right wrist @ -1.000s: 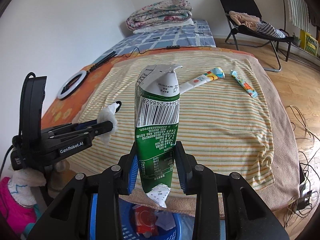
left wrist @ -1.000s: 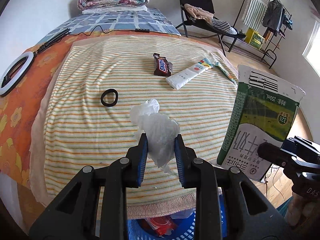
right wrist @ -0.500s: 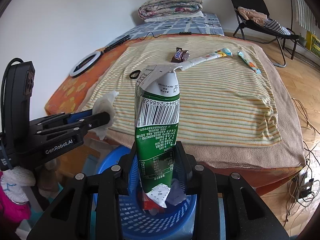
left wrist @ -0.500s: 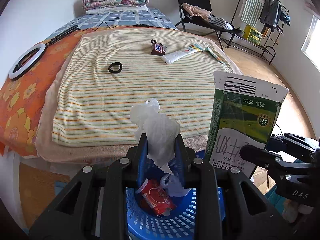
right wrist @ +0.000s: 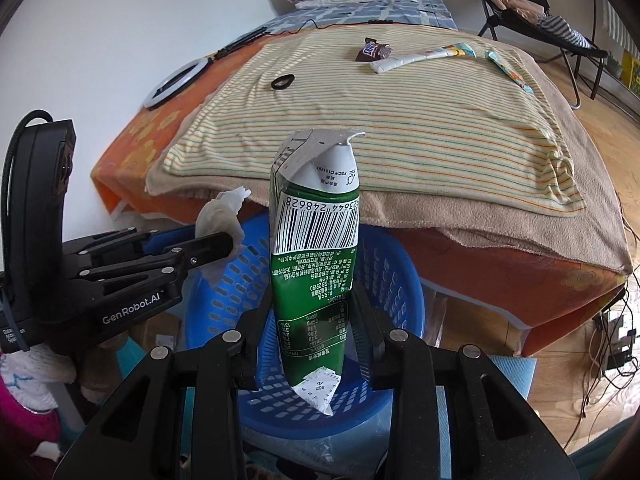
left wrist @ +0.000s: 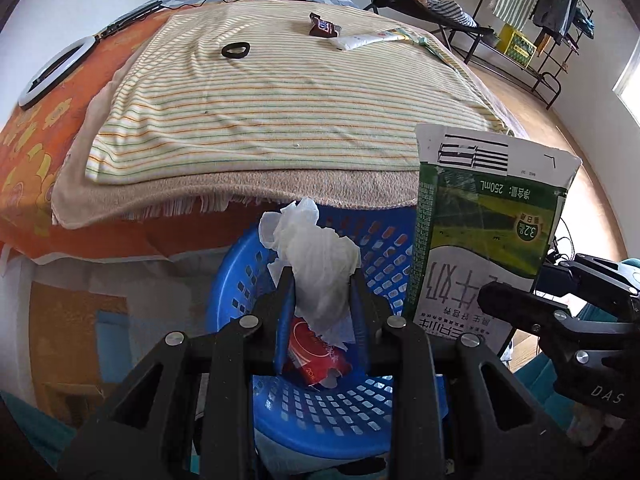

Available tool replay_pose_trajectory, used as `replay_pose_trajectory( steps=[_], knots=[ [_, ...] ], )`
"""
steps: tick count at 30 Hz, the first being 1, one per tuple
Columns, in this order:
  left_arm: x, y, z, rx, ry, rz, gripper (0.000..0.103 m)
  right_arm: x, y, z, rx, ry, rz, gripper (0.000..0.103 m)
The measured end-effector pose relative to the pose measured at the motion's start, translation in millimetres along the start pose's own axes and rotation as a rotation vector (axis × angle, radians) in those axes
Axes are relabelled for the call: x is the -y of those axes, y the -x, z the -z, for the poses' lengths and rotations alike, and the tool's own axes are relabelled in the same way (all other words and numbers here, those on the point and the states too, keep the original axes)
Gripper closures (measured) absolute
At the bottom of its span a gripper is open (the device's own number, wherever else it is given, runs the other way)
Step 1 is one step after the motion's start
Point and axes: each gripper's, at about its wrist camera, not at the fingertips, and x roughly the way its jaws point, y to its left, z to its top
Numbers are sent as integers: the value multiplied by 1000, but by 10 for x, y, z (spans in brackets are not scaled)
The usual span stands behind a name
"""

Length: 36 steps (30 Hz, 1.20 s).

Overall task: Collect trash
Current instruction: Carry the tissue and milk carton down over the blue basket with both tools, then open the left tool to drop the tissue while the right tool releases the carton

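Note:
My left gripper [left wrist: 322,280] is shut on a crumpled white tissue [left wrist: 316,264] and holds it over a blue perforated basket [left wrist: 240,280]; it also shows in the right wrist view [right wrist: 224,240]. A red wrapper [left wrist: 312,356] lies in the basket. My right gripper [right wrist: 314,300] is shut on a green and white milk carton [right wrist: 316,240], held over the basket [right wrist: 396,264]; the carton also shows at the right of the left wrist view [left wrist: 480,232].
The bed with a striped towel [left wrist: 280,92] stands just behind the basket. On it lie a brown candy bar wrapper [left wrist: 323,29], a white tube [left wrist: 360,40], a black ring [left wrist: 235,49] and a small packet [right wrist: 508,70]. A ring light [left wrist: 56,70] lies at left.
Both grippers have pulled back from the bed and lowered over the basket, still holding the tissue and the carton. The basket now fills more of both views.

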Motion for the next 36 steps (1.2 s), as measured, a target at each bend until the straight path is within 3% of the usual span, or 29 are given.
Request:
replay_pose_trajectory(
  steps=[13,17,20,23,27,36],
  knots=[
    [-90,-99,109,-43,26,-10,76,-136,-133,124,-61,43,14,71],
    [-117,-106,117,-51,40,-11,71,-141,-164,136,-74,36,14,70],
    [-119,-107,121,-50,39,-17,57,-120,-177,143,-88,24,17,70],
    [-120,-101,126,-49,41,-22,55,-96,-187,142,-97,10,25,70],
    [-142,-96,128,-44,50,-29,42,-77,-181,145,-103,-2,33,62],
    [-174,-93,115,-46,66,-36,37,-77,-165,133,-97,-7,55,46]
  ],
)
